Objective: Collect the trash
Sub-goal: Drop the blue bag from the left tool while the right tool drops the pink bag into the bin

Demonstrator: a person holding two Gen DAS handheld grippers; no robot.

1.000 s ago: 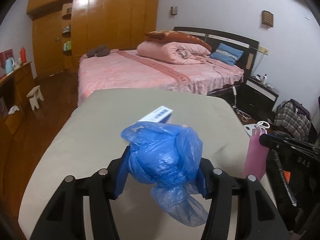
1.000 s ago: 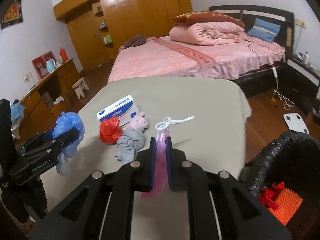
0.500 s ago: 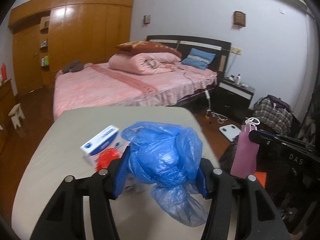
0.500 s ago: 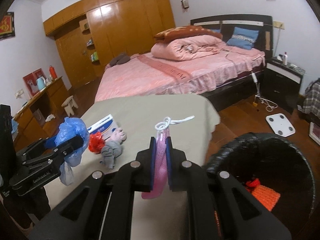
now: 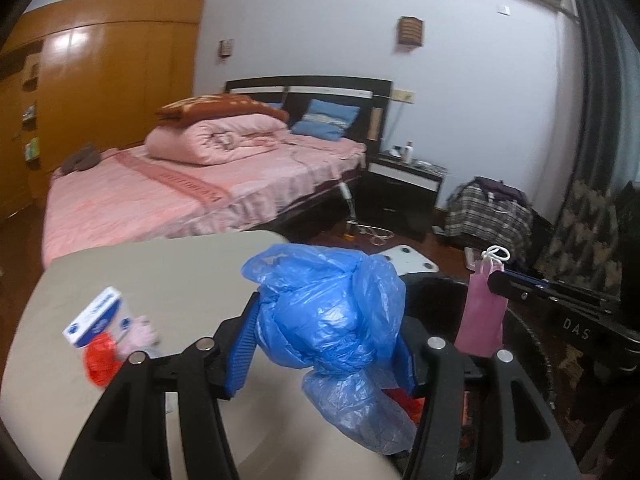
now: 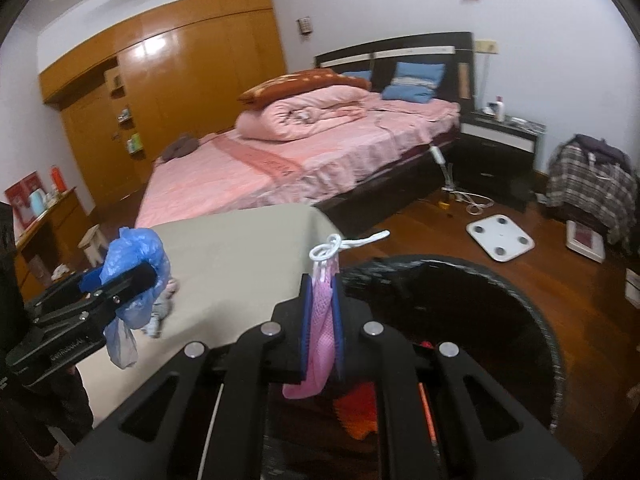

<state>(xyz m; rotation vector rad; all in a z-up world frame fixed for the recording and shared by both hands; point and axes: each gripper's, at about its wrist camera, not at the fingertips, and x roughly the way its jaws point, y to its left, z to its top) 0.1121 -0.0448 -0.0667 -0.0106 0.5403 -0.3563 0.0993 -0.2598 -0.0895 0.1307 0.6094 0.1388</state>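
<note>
The pink mesh bag [image 6: 322, 340] hangs pinched flat in the right gripper [image 6: 320, 312], directly over the black bin [image 6: 500, 280]'s near rim. The nearer drop is this one. The crumpled blue plastic bag [image 5: 332, 312] is clamped in the left gripper [image 5: 326, 344], still partly above the worktop [image 5: 160, 280]. Inside the bin lies something orange-red [image 6: 356, 412], possibly netting.

The left gripper [image 5: 326, 330] is clamped round a crumpled blue bag [image 5: 332, 300]; the right gripper [image 6: 320, 320] pinches a pink bag [image 6: 322, 336], both tipped downward.
</note>
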